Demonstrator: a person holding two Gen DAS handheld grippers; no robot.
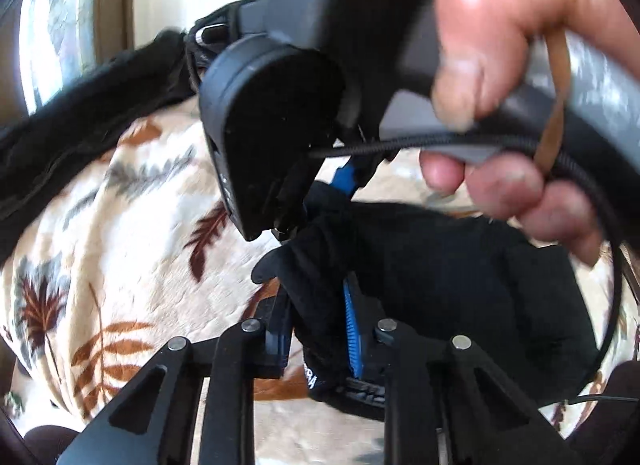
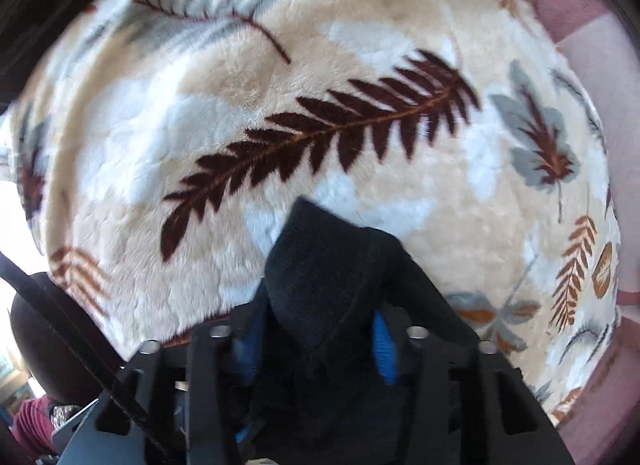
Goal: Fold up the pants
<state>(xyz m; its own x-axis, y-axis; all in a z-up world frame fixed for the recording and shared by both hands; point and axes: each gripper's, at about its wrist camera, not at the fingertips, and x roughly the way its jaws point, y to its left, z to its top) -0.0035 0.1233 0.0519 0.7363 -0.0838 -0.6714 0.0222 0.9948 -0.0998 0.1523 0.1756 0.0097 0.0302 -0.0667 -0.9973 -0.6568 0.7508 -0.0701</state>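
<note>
The black pants (image 1: 440, 265) hang between both grippers above a leaf-print blanket (image 1: 132, 201). My left gripper (image 1: 320, 329) is shut on a bunched fold of the pants between its blue pads (image 1: 352, 329). The right gripper (image 1: 340, 185) shows close ahead in the left wrist view, held by a hand (image 1: 500, 65), pinching the same cloth. In the right wrist view my right gripper (image 2: 316, 341) is shut on a peak of the black pants (image 2: 332, 277) above the blanket (image 2: 280, 65). More black cloth (image 1: 80, 105) trails off upper left.
A bright window (image 1: 56, 37) and a pale wall stand at the back left. A black cable (image 1: 520, 145) loops by the hand. A pink surface (image 2: 592, 45) borders the blanket at right. A dark strap (image 2: 72, 329) crosses lower left.
</note>
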